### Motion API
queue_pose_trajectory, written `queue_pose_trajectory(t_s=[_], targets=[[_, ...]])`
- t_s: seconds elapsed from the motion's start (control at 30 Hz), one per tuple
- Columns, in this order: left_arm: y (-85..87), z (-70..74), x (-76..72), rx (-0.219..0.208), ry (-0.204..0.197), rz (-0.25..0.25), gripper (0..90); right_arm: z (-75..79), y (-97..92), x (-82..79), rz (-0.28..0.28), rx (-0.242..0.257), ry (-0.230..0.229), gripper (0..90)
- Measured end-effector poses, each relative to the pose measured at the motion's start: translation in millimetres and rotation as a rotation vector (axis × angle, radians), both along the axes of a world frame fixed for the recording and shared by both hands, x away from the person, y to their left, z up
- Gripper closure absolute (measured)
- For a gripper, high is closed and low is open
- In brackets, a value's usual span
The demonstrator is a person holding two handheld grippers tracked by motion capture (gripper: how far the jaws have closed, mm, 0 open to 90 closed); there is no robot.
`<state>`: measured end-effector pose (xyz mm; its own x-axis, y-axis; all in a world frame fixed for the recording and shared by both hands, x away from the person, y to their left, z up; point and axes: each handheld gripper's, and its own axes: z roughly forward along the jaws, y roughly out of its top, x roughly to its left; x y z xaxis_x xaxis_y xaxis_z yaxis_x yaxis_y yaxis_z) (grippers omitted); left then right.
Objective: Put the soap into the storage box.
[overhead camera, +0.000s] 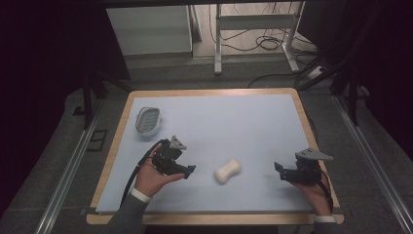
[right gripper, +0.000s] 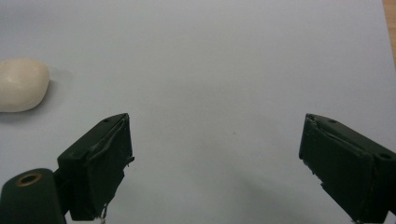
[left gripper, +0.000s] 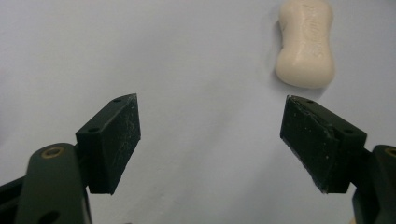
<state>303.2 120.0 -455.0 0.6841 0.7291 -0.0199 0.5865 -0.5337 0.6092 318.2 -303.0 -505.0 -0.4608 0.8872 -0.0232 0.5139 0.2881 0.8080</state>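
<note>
Item: soap (overhead camera: 228, 170), one cream-white bar, waisted in the middle with rounded ends, lying flat on the pale blue worktop (overhead camera: 234, 122) toward its near edge, between the two hand-held grippers and touching neither. Companion item: soap dish (overhead camera: 147, 120), white with a grey ridged inside, far left of the worktop, well apart from the soap and holding nothing. Left hand-held gripper (overhead camera: 187, 170): jaws spread wide, nothing between them, tips pointing toward the soap and near it; in the left gripper view the soap (left gripper: 306, 43) lies ahead and to the right of the open jaws. Right hand-held gripper (overhead camera: 278, 170): jaws wide apart, holding nothing, farther from the soap on the other side; in the right gripper view the soap (right gripper: 21, 84) sits at the left edge. Handling, as judged: the bar looks light, rigid and smooth, probably slippery, and likely to mark under a hard pinch. The narrow waist appears the best place to take hold, jaws closing across the short width on the two long sides, with moderate pressure.
</note>
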Motion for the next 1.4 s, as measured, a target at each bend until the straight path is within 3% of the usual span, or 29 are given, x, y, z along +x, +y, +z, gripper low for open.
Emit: queue_pose_trajectory(t_s=[0.93,1.27,1.4], targets=[[-59.7,4.1,8.3,0.017,0.015,-0.118,20.3,-0.8,-2.3,0.4,-0.002,-0.008,0.006,9.4],[-92.3,-1.6,17.1,0.026,0.054,-0.162,20.9,-1.5,-3.2,0.8,-0.005,-0.003,0.007,9.4],[-101.6,-7.1,21.2,0.057,0.07,-0.18,22.1,-2.0,-3.2,1.0,-0.004,-0.001,0.012,9.4]])
